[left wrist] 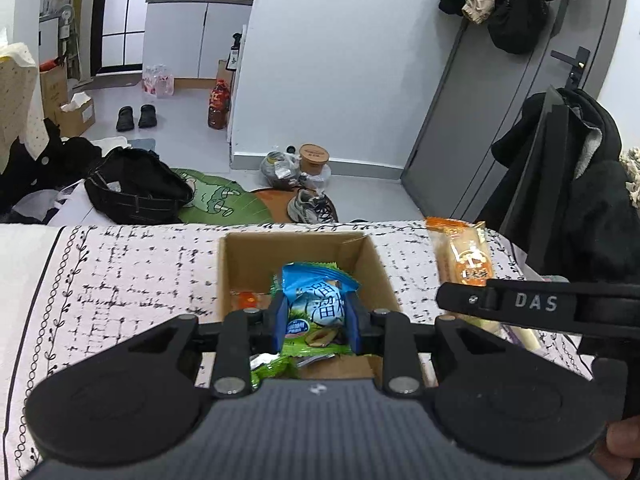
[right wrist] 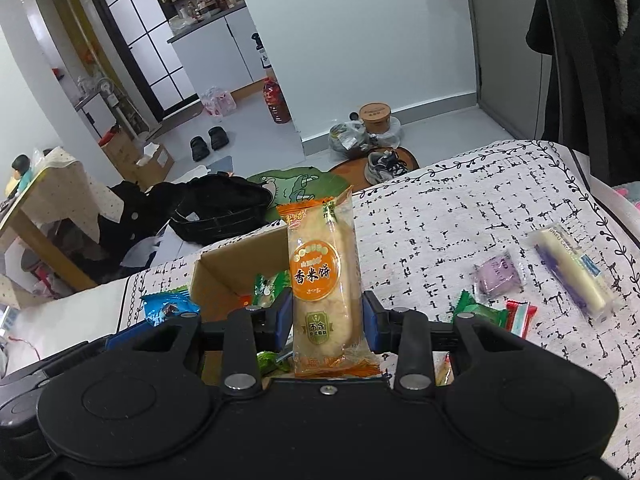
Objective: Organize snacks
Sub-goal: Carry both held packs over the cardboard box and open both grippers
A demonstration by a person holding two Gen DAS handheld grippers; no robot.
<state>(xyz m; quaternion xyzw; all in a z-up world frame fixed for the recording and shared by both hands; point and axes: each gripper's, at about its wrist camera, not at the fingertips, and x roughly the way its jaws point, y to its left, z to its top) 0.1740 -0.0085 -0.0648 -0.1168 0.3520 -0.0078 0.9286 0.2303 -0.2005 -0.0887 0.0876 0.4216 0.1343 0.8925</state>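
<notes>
Left gripper [left wrist: 316, 320] is above the open cardboard box [left wrist: 240, 256], blue pads pressed against both sides of a blue-and-green snack packet [left wrist: 316, 304]. More green wrappers [left wrist: 268, 366] and an orange piece [left wrist: 247, 300] lie on the box floor beneath it.

Right gripper [right wrist: 326, 322] is clamped on an orange rice cracker pack [right wrist: 322, 280], held upright, top edge tilted slightly left, just beside the box's right wall [right wrist: 224, 268].

Box sits on a white patterned cloth [right wrist: 440, 220] covering the table. Loose snacks still on the cloth to the right: a purple wrapped piece [right wrist: 498, 276], a long white stick in clear wrap [right wrist: 572, 276], a green packet [right wrist: 478, 312] touching a red-and-white one [right wrist: 520, 318]. A blue packet [right wrist: 168, 308] shows left of the box.
</notes>
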